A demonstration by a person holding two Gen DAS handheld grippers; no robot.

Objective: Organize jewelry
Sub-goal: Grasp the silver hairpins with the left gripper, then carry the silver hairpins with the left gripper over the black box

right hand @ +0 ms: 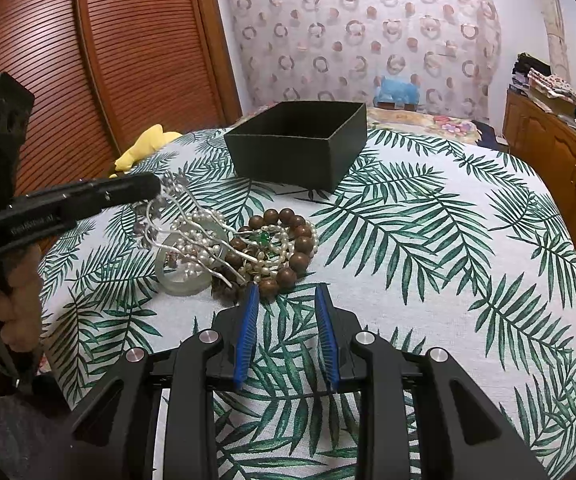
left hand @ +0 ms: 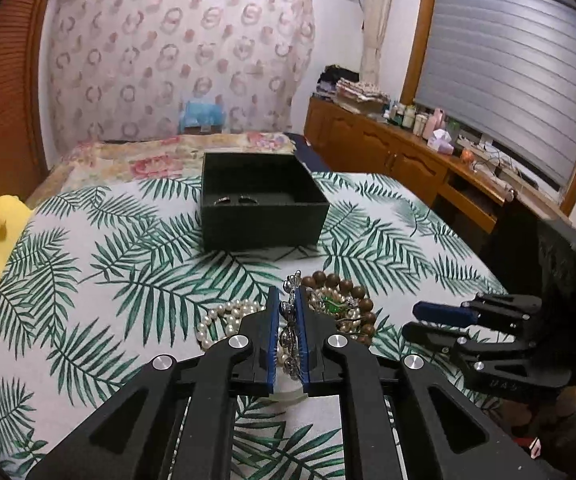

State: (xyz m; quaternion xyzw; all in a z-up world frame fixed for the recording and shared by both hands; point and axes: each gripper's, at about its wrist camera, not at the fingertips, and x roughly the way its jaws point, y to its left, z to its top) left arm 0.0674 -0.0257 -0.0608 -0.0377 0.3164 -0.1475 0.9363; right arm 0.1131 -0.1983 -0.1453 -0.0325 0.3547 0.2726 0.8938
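Sitting open-topped on the bed point(left hand: 88, 248), toward its far middle: a black box point(left hand: 262, 216), holding two rings point(left hand: 234, 200) against its near-left inner wall. Resting apart from the jewelry pile, which is lying nearer the bed's near edge.

Lying tangled in that pile: a brown bead bracelet point(right hand: 288, 248), pearl strands point(right hand: 196, 240), a pale jade bangle point(right hand: 186, 276) and a small green stone point(right hand: 263, 238). Overlapping one another, the pearls draped across the bangle and inside the bead loop.

Reaching in from the left side of the bed: the left gripper point(left hand: 286, 308), closed on the ornate head of a silver hairpin point(right hand: 176, 216). Showing, in the right wrist view, the hairpin's wavy prongs trailing down across the bangle and pearls, tips resting near the beads. Gripping the handle below: a hand point(right hand: 8, 304), fingers curled round it.

Hovering just beside the pile on its near-right side: the right gripper point(right hand: 286, 300), fingers spread apart and holding nothing, left fingertip almost touching the brown beads. Pointing toward the box, level and low over the leaf-print cover.

Lying at the bed's left edge: a yellow plush point(right hand: 144, 146). Running along the right wall: a wooden dresser point(left hand: 387, 148) crowded with bottles.
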